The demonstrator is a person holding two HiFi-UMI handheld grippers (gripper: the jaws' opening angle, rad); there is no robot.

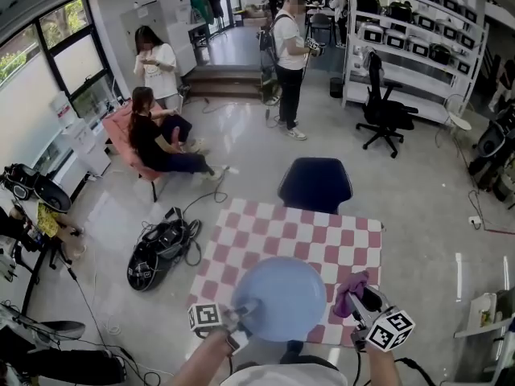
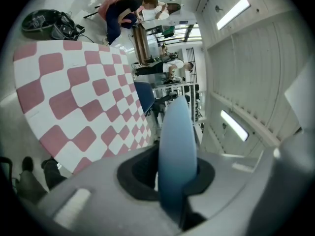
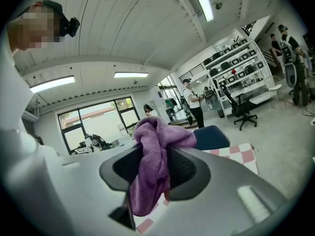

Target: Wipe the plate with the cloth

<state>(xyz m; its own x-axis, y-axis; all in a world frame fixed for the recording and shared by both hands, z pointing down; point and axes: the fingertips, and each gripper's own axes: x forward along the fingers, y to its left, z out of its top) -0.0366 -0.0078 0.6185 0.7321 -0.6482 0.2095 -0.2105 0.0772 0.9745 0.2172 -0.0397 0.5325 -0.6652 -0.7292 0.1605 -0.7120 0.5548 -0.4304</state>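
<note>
A pale blue plate [image 1: 280,296] hangs over the near edge of the pink-and-white checked table [image 1: 322,236]. My left gripper [image 1: 241,310] is shut on the plate's left rim; in the left gripper view the plate [image 2: 177,156] stands edge-on between the jaws. A purple cloth [image 1: 352,290] sits just right of the plate, bunched in my right gripper [image 1: 360,300], which is shut on it. Seen from the right gripper view, the cloth [image 3: 153,163] fills the gap between the jaws and hangs down. Cloth and plate look a little apart.
A dark blue chair [image 1: 315,183] stands at the table's far side. A black bag with cables [image 1: 158,252] lies on the floor to the left. Two people [image 1: 157,135] are at a pink seat far left, another person [image 1: 289,59] stands at the back near shelves [image 1: 410,39].
</note>
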